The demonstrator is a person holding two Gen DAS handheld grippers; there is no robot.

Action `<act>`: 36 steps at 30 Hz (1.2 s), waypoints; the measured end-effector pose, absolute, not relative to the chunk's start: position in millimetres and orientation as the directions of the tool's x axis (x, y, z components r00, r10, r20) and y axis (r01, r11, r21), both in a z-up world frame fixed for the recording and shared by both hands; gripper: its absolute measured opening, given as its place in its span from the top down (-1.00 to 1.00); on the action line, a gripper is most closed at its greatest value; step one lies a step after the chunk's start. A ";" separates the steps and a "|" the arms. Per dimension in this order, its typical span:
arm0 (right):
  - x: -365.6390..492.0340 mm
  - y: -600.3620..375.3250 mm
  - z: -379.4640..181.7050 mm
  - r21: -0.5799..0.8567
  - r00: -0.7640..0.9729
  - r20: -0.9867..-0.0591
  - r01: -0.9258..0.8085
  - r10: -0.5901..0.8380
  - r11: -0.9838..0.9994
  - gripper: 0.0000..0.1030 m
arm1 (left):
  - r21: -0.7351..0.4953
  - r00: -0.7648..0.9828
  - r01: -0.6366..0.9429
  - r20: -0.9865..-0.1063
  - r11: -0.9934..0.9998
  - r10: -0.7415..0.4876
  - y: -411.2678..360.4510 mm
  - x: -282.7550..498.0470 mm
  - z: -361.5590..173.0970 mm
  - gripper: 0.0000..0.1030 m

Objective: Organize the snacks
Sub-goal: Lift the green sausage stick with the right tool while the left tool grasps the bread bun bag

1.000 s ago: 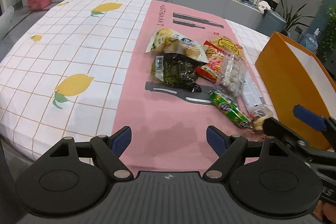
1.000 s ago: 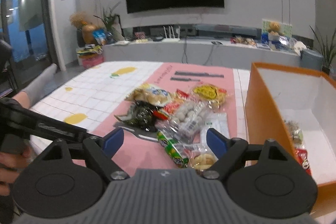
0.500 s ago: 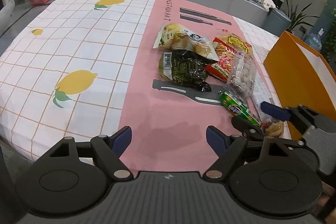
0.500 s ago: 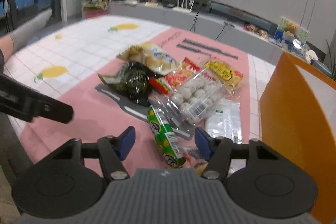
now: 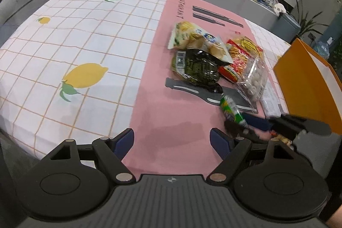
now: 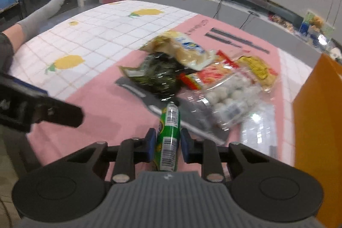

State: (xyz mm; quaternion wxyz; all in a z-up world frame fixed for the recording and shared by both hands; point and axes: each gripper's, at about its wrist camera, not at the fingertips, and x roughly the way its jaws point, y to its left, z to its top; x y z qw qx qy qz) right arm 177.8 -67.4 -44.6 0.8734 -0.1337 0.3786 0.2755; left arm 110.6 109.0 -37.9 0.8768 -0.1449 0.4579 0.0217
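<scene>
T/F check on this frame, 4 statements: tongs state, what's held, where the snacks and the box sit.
1. The right tongs are clamped on the green snack tube. True.
2. The left tongs hold the dark seaweed packet. False: they are open and hold nothing.
3. The orange box stands right of the snack pile. True.
4. The clear bag of white balls lies on the lemon-print cloth. False: it lies on the pink mat.

Both wrist views—low, near—share snack pile [image 5: 215,65].
</scene>
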 end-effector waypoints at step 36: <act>130.4 -67.0 -80.7 0.019 0.718 -0.464 -0.577 0.518 0.817 0.58 | -0.314 0.592 -0.266 -0.799 0.911 -0.102 139.3 103.8 -35.9 -0.83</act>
